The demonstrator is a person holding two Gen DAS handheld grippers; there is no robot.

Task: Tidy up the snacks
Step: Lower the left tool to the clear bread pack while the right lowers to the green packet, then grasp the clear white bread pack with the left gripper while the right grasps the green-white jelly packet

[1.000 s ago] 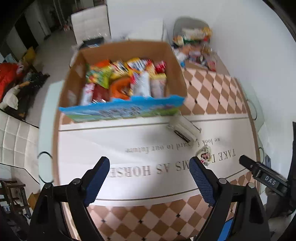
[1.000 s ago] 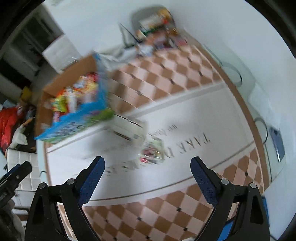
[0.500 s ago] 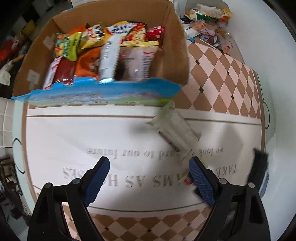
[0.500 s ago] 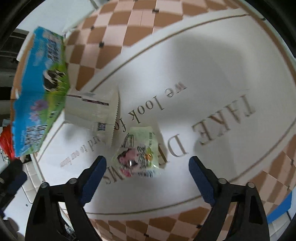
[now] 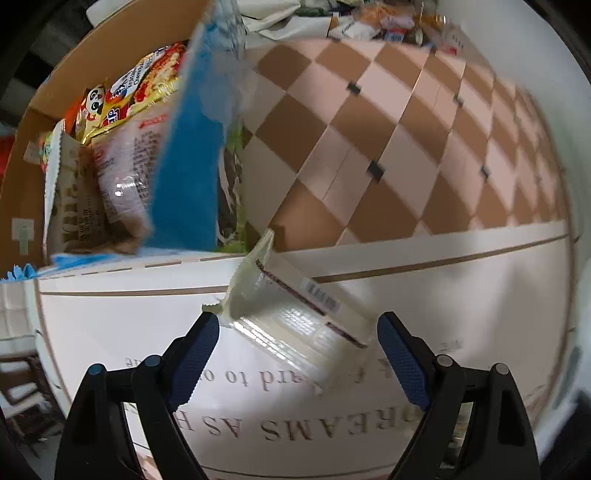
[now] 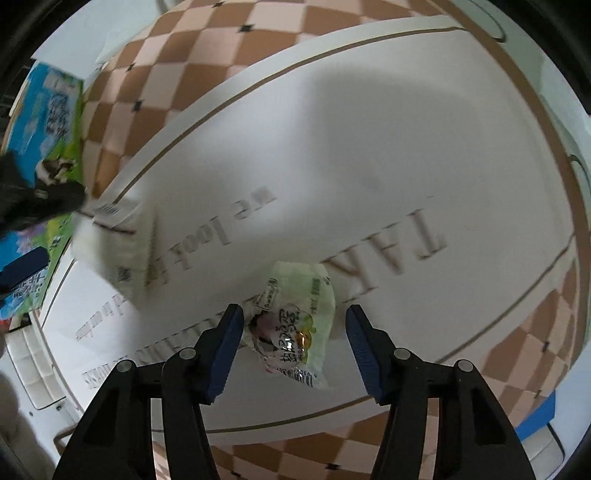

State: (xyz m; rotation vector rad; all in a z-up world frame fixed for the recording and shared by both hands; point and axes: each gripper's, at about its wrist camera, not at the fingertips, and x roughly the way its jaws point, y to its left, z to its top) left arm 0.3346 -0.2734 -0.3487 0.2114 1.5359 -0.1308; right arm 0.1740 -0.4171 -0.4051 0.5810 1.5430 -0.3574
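A long cream snack packet [image 5: 295, 317] lies on the white lettered table mat [image 5: 461, 295], just in front of a cardboard box [image 5: 22, 184] packed with snack bags. My left gripper [image 5: 299, 354] points down over it, open, a finger on each side, the pads not pressing it. In the right wrist view a small green-and-white snack packet [image 6: 295, 325] lies between the fingers of my right gripper [image 6: 295, 347]. Its jaws are closing, and a gap still shows at the right pad [image 6: 360, 343]. The cream packet [image 6: 118, 240] and the left gripper's black body [image 6: 26, 206] appear at the left.
The box's blue printed flap [image 5: 188, 147] hangs over its near side. A heap of loose snacks [image 5: 388, 22] sits at the far end of the checkered tablecloth [image 5: 369, 129]. A white chair [image 6: 33, 354] stands beside the table, bottom left.
Both grippers have come down close to the table. The left one moved in over the cream packet. The right one's jaws have narrowed around the small green packet.
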